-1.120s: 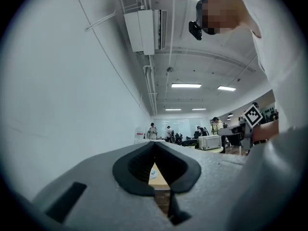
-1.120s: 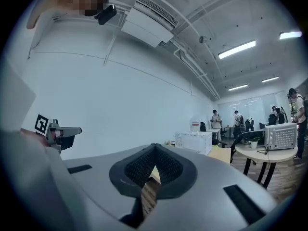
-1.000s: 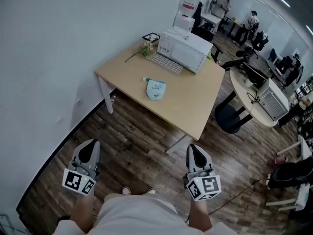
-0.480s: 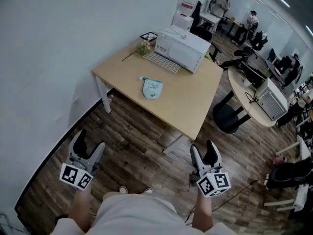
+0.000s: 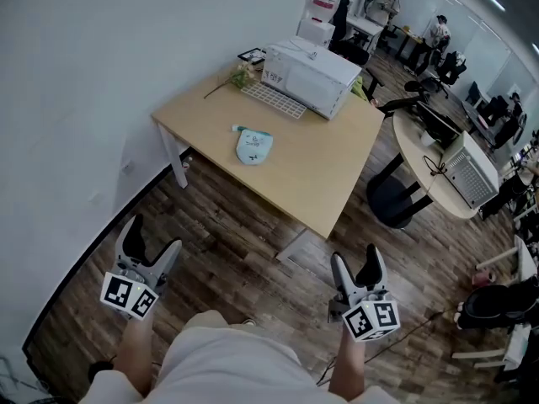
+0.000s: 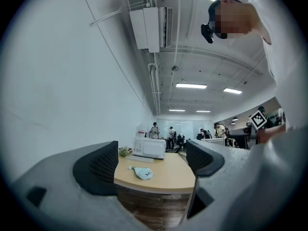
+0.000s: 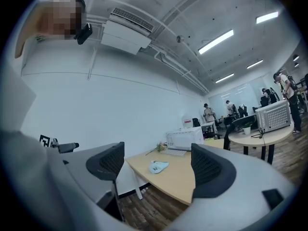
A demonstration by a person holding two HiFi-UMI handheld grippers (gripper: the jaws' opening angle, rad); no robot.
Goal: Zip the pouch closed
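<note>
Pouch: 1 small pale-blue pouch (image 5: pixel 253 146), lying flat near the middle of the table, nothing touching it (too small to tell whether its zip is open or closed).
Table: light wooden table (image 5: pixel 328 183) on white legs, 1 side near the white wall (image 5: pixel 126 57).
Behind the pouch: white box-shaped appliance (image 5: pixel 310 77) toward the far edge, with a white grid-like tray (image 5: pixel 271 99) just in front of it and a green sprig (image 5: pixel 226 81) at the wall-side corner.
Left tongs: left tongs (image 5: pixel 152 236) held over the wooden floor (image 5: pixel 236 242), well apart from the table; jaws have just been opening and stand spread wide, with nothing between them. In the left gripper view the pouch (image 6: pixel 142 173) shows far off in the gap.
Right tongs: right tongs (image 5: pixel 355 256) also over the floor, short of the table's near corner; jaws have just been opening, now spread wide and empty. The right gripper view frames the distant pouch (image 7: pixel 158 166) between them.
Surroundings: round table (image 5: pixel 421 167) to the right carrying a boxy device; people stand at desks in the far background.
</note>
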